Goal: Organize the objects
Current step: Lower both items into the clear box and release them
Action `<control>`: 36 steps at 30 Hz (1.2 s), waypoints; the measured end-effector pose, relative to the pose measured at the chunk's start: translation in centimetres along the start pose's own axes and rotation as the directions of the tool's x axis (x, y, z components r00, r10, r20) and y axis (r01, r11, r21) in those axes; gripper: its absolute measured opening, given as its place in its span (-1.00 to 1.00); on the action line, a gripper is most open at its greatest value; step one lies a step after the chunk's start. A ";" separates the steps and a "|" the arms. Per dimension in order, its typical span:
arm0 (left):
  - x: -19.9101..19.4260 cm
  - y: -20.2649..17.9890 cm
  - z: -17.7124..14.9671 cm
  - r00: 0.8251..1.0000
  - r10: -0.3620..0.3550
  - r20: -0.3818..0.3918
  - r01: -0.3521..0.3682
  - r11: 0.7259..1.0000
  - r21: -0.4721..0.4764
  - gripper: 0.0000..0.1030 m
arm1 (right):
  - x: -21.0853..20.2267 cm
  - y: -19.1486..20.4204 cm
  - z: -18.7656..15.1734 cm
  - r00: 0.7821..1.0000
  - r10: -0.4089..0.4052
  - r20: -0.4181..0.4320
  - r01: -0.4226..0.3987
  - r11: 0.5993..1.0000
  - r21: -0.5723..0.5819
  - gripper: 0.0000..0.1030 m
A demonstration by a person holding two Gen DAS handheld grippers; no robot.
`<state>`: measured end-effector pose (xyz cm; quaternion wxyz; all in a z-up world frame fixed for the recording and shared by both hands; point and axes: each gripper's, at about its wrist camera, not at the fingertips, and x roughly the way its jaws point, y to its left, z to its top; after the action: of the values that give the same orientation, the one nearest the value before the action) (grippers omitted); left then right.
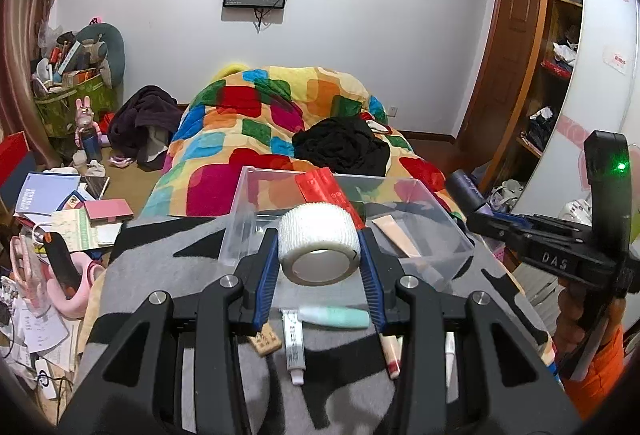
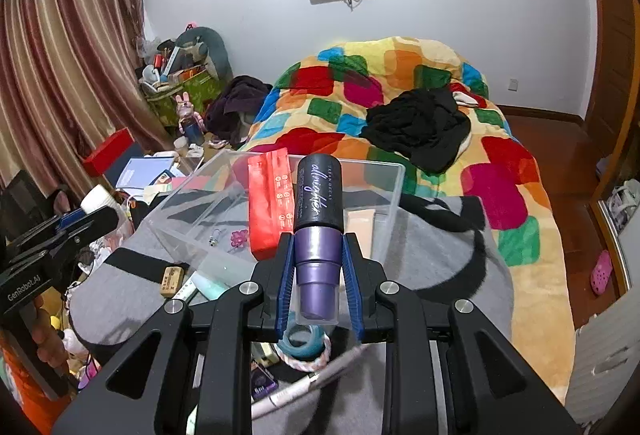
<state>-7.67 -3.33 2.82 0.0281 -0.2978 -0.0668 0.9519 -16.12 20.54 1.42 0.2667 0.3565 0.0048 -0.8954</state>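
Carrying two items toward the clear bin (image 1: 440,219).
White tape roll (image 1: 319,243) is pinched by the left gripper (image 1: 320,263), purple bottle (image 2: 319,231) by the right gripper (image 2: 319,275), for dropping in.

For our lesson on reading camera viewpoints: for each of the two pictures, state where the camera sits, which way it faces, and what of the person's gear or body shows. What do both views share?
Left wrist: on the left gripper, facing the bed; it clamps a white tape roll; the right gripper shows at right.
Right wrist: on the right gripper, clamping a purple bottle; a hand shows at left.
Shared: clear box, red packet, colourful quilt.
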 end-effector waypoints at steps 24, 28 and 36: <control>10.0 0.5 1.1 0.982 0.012 -0.186 -0.013 1.000 -0.002 -0.25 | 8.3 1.6 0.6 0.989 -0.048 -0.140 0.039 0.997 -0.066 -0.59; 10.5 0.3 0.9 0.978 0.012 -0.210 -0.011 1.000 0.010 -0.25 | 8.8 1.9 0.4 0.986 -0.048 -0.158 0.036 0.996 -0.077 -0.59; 9.6 0.1 0.9 0.979 -0.005 -0.205 0.008 1.000 0.013 -0.02 | 8.0 2.4 0.3 0.987 -0.053 -0.154 0.037 0.994 -0.100 -0.56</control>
<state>-16.11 -2.59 -1.87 0.0399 -0.3938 -0.0579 0.9165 -19.94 14.67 -3.06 0.2623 0.4120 0.0773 -0.8692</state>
